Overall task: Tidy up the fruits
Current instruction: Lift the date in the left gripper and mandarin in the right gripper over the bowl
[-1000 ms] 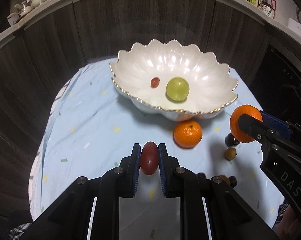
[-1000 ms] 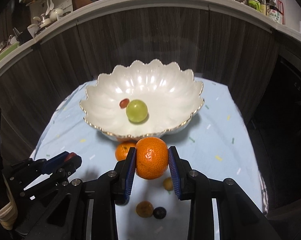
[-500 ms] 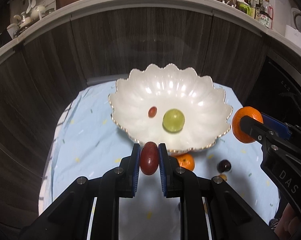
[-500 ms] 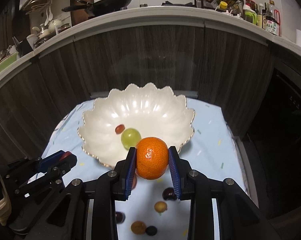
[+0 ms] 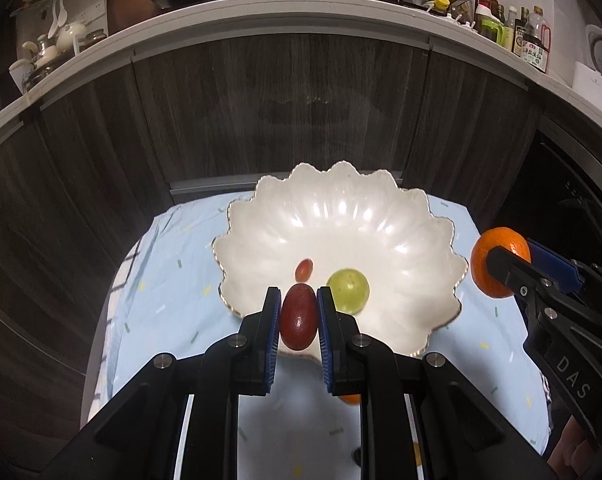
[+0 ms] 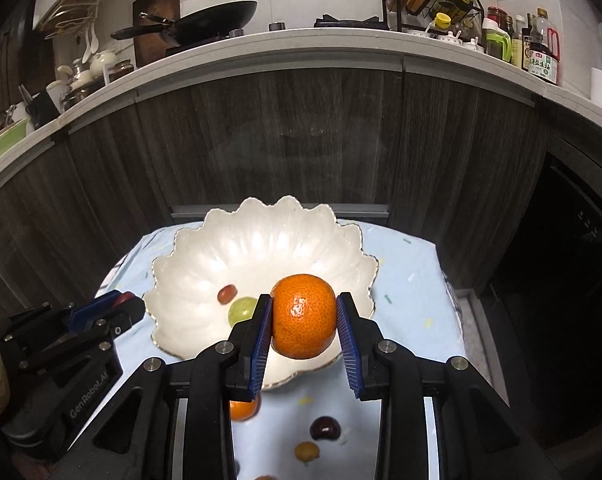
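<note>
A white scalloped bowl (image 5: 381, 220) (image 6: 189, 264) stands on a light blue cloth and holds a green grape (image 5: 347, 285) (image 6: 241, 309) and a small red grape (image 5: 303, 269) (image 6: 226, 293). My left gripper (image 5: 299, 318) is shut on a dark red oval fruit (image 5: 299, 316), raised over the bowl's near rim; it shows in the right wrist view (image 6: 117, 306) at the bowl's left. My right gripper (image 6: 303, 328) is shut on an orange mandarin (image 6: 303, 322), raised over the bowl's near right rim; in the left wrist view the mandarin (image 5: 497, 256) is right of the bowl.
A second mandarin (image 6: 243, 410) (image 5: 351, 399), a dark grape (image 6: 324, 427) and a small yellow-brown fruit (image 6: 306, 450) lie on the cloth (image 6: 413, 304) in front of the bowl. Dark wood cabinets (image 5: 281, 112) stand close behind. A dark appliance (image 6: 573, 320) is at the right.
Both grippers have risen and moved forward with their fruit, from above the cloth to over the bowl's near rim. The loose fruit on the cloth has dropped below them in view.
</note>
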